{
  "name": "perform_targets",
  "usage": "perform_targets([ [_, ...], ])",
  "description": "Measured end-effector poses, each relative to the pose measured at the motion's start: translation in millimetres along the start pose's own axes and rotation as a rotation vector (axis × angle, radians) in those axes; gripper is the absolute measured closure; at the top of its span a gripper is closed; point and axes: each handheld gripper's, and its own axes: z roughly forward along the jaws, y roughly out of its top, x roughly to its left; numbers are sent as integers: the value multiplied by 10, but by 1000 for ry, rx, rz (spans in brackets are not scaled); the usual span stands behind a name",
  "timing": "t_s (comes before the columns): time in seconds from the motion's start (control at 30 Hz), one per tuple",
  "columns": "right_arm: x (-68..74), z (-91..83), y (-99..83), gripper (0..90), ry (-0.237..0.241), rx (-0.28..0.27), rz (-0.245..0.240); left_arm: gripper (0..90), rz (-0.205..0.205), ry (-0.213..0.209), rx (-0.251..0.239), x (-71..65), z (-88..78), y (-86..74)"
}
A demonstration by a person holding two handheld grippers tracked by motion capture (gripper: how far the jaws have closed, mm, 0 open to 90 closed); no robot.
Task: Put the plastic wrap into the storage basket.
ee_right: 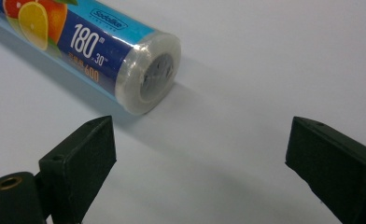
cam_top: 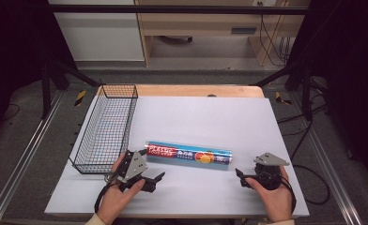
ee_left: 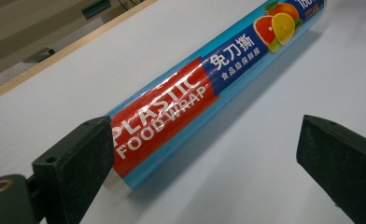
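Note:
A roll of plastic food wrap (cam_top: 189, 155) in a blue and red wrapper lies on its side across the middle of the white mat (cam_top: 210, 117). My left gripper (cam_top: 155, 182) sits just in front of the roll's left end, open and pointing right. In the left gripper view the roll (ee_left: 209, 79) runs away from the left jaw, whose tip overlaps its red end, and the left gripper (ee_left: 209, 140) holds nothing. My right gripper (cam_top: 241, 178) is open in front of the roll's right end. In the right gripper view the roll's end (ee_right: 153, 77) lies ahead of the empty right gripper (ee_right: 200, 135).
A black wire basket (cam_top: 104, 129) stands along the mat's left side, beside the roll's left end. The wooden table edge (cam_top: 196, 90) shows behind the mat. Metal rails and cables run along both sides of the table.

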Motion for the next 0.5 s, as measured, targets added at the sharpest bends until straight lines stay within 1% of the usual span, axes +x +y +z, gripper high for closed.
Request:
perform_targets([
  [0.03, 11, 0, 10, 83, 7, 2, -1, 43, 1, -2, 1, -2, -1, 0],
  [0.1, 24, 1, 25, 76, 4, -6, -17, 42, 0, -6, 5, -2, 2, -3],
  [0.13, 36, -2, 43, 77, 13, -6, -16, 42, 0, -9, 8, -1, 6, -6],
  [0.17, 39, -1, 63, 75, 7, -12, -37, 41, 0, -9, 8, -1, 6, -6],
  [0.2, 59, -4, 94, 72, 7, -4, -49, 40, -5, -15, 14, 1, 14, -14],
  [0.23, 69, -9, 135, 70, 1, 1, -76, 40, -5, -18, 15, 1, 15, -17],
  [0.27, 90, -16, 182, 61, -6, -2, -92, 40, -4, -22, 15, 1, 15, -17],
  [0.3, 90, -16, 182, 61, -6, -2, -92, 40, -4, -22, 15, 1, 15, -17],
  [0.33, 135, -36, 297, 63, 5, 9, -127, 40, -1, -32, 17, -1, 8, -14],
  [0.37, 166, -47, 358, 68, 15, 2, -153, 40, 1, -36, 19, -1, 3, -14],
  [0.43, 233, -67, 504, 58, 15, 13, -223, 37, -1, -48, 23, 0, -6, -19],
  [0.47, 264, -81, 581, 49, 16, 10, -247, 36, 0, -58, 23, 5, -15, -22],
  [0.5, 294, -93, 661, 51, 31, -2, -262, 34, 1, -66, 22, 9, -24, -25],
])
